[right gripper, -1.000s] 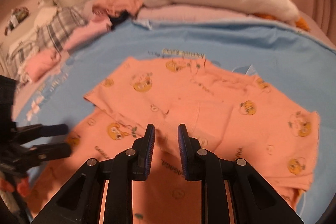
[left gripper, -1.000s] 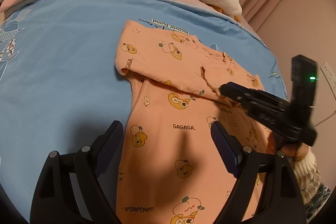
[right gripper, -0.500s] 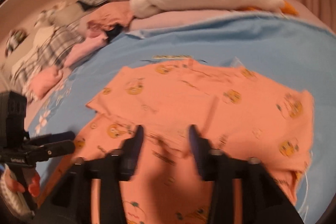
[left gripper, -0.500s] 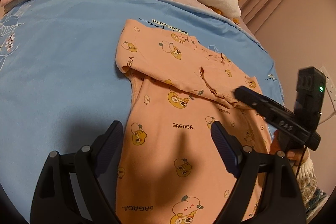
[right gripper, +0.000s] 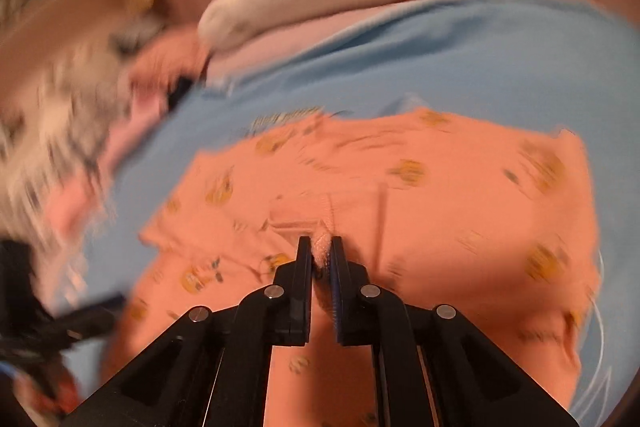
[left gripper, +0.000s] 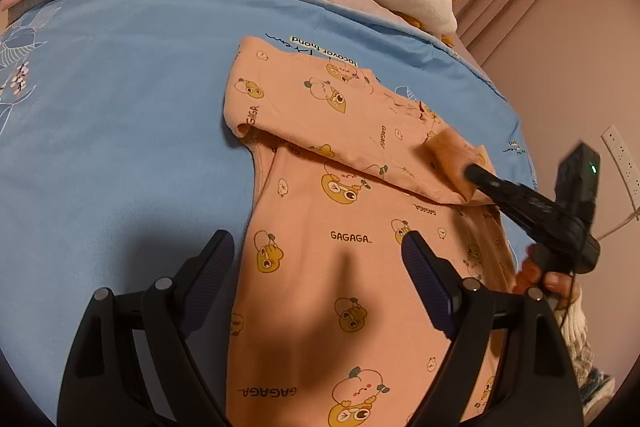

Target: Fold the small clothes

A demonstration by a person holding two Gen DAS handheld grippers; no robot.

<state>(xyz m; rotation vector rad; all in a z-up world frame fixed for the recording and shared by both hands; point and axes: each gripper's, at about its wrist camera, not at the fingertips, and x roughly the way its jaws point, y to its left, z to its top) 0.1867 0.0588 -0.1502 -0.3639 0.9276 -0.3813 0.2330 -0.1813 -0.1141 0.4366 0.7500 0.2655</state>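
The peach printed top (left gripper: pixel 360 239) lies flat on the blue sheet (left gripper: pixel 120 107). The right gripper (right gripper: pixel 321 253), its jaws just closed, pinches the sleeve cuff (left gripper: pixel 450 163), probably to fold it inward. The left gripper (left gripper: pixel 316 259) hovers wide, empty, over the near body.

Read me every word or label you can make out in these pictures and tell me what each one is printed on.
"GAGAGA": printed repeatedly on the orange baby garment, clearest mid-body, again upside down near the bottom and sideways on the folded sleeve.
Roughly "locovor fnond", upside down and uncertain: a white strip printed on the blue sheet beside the garment's top edge.
Small script on the sheet's right edge: too small to read.
Right wrist view: too blurred to read.
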